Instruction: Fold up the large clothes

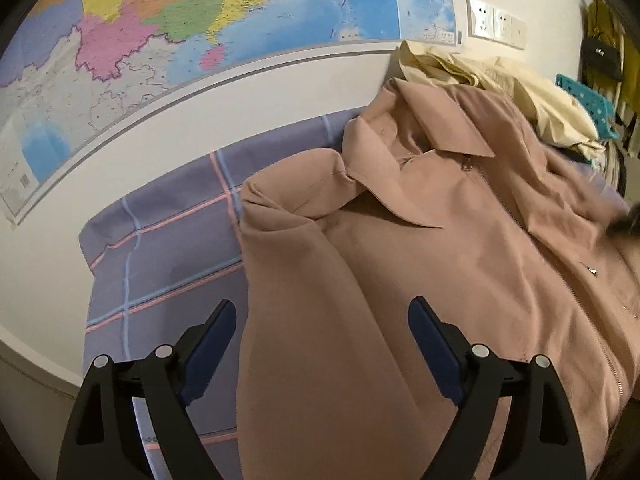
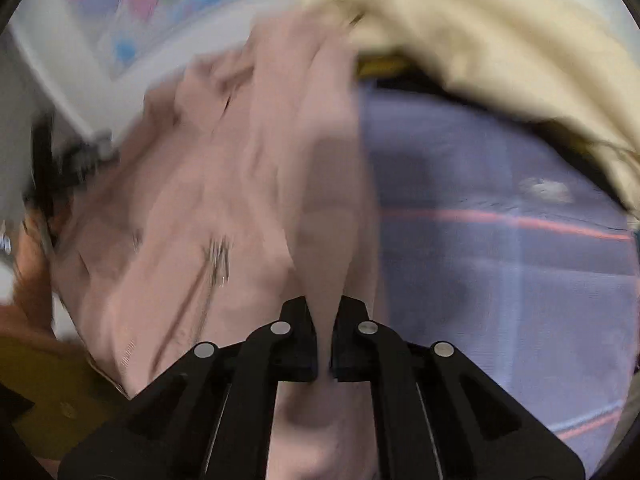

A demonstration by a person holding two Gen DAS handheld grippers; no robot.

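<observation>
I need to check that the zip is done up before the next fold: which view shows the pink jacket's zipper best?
The left wrist view: the zipper runs sharp down the front of the pink jacket, below the collar. The right wrist view is motion-blurred and shows it only as a dark streak.

No legible text, map [image 1: 168, 36] included.

We take this for a bedroom in a home. A bed with a lilac checked sheet [image 1: 168, 216] stands against a white wall. Above the sheet hangs a large coloured map [image 1: 180, 20]; right of the map sit wall sockets [image 1: 496, 22]. Beyond the sheet's far end lie heaped cream clothes [image 1: 532, 92], and perhaps more hanging things, too dim to tell.
</observation>
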